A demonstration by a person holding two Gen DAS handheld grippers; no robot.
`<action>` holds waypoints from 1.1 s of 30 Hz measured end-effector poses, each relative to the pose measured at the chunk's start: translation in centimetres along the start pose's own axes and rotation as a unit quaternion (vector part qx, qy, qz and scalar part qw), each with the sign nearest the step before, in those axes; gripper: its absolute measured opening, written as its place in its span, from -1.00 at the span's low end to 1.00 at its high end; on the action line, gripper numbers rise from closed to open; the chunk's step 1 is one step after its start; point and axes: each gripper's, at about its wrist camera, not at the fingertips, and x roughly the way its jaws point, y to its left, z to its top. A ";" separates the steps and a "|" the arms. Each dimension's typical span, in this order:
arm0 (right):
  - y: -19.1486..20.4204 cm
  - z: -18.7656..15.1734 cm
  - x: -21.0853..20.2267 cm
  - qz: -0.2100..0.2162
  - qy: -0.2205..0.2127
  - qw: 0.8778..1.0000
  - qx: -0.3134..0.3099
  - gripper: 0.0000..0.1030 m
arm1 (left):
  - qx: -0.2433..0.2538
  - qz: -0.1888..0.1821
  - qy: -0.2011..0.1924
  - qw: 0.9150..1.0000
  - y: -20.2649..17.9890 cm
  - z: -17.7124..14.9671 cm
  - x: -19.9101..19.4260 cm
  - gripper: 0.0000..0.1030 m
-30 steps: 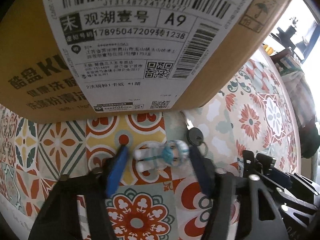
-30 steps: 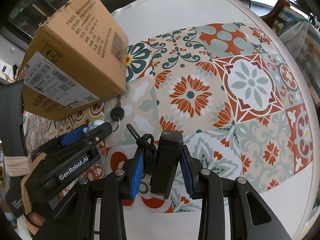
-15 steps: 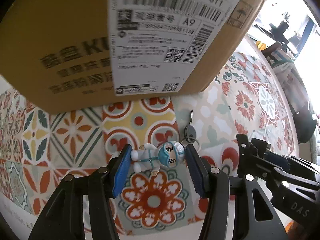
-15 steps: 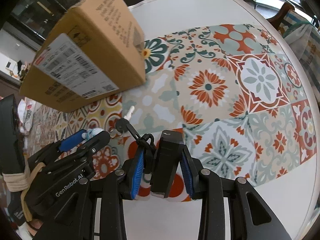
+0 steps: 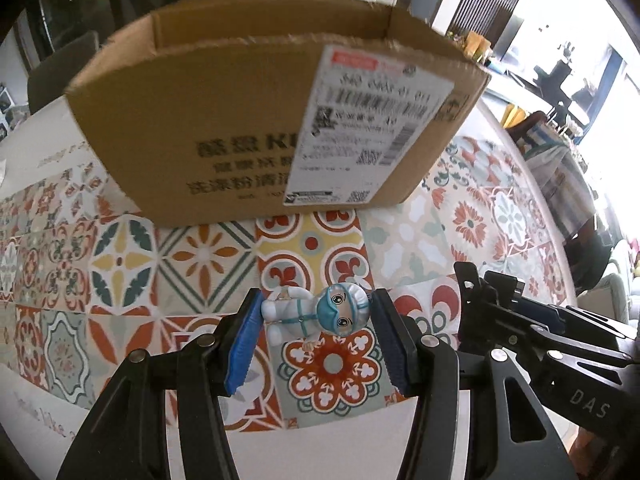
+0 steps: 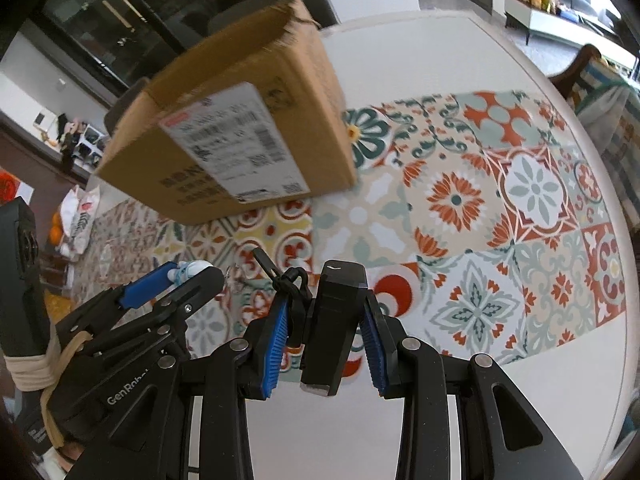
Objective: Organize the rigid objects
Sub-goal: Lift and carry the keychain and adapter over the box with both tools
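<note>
On my left, my left gripper (image 5: 314,318) is closed on the one small figurine (image 5: 314,316), a white-suited doll with a teal mask and big eyes. It lies crosswise between the two blue pads (image 5: 242,340), long axis running from pad to pad: feet against the left pad, round head against the right one, face turned up toward the camera. It hangs above the patterned tablecloth (image 5: 200,264), not touching it.

Ahead of both grippers stands a single cardboard box (image 5: 240,120), top open, with one white shipping label (image 5: 368,128) on the side facing me. The figurine is near that side, still outside the box.

To the right, my right gripper (image 6: 326,340) is clamped on one black block-shaped object (image 6: 334,320), which stands lengthwise along the fingers, its squared end pointing forward toward the box. A black cord or strap with a clip (image 6: 280,276) sticks out beside the left pad; I cannot tell what it joins to.

The tablecloth lies on a round white table (image 6: 500,60).
</note>
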 end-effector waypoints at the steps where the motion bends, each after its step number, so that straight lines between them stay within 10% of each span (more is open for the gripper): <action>1: 0.4 0.0 -0.5 0.001 -0.005 1.000 -0.004 -0.31 | 0.000 0.001 -0.005 1.000 0.1 0.0 -0.5 0.05; 33: 9.3 3.7 -10.2 0.059 -0.128 0.986 -0.091 -0.31 | -0.003 0.026 -0.149 0.988 2.4 3.5 -15.2 0.05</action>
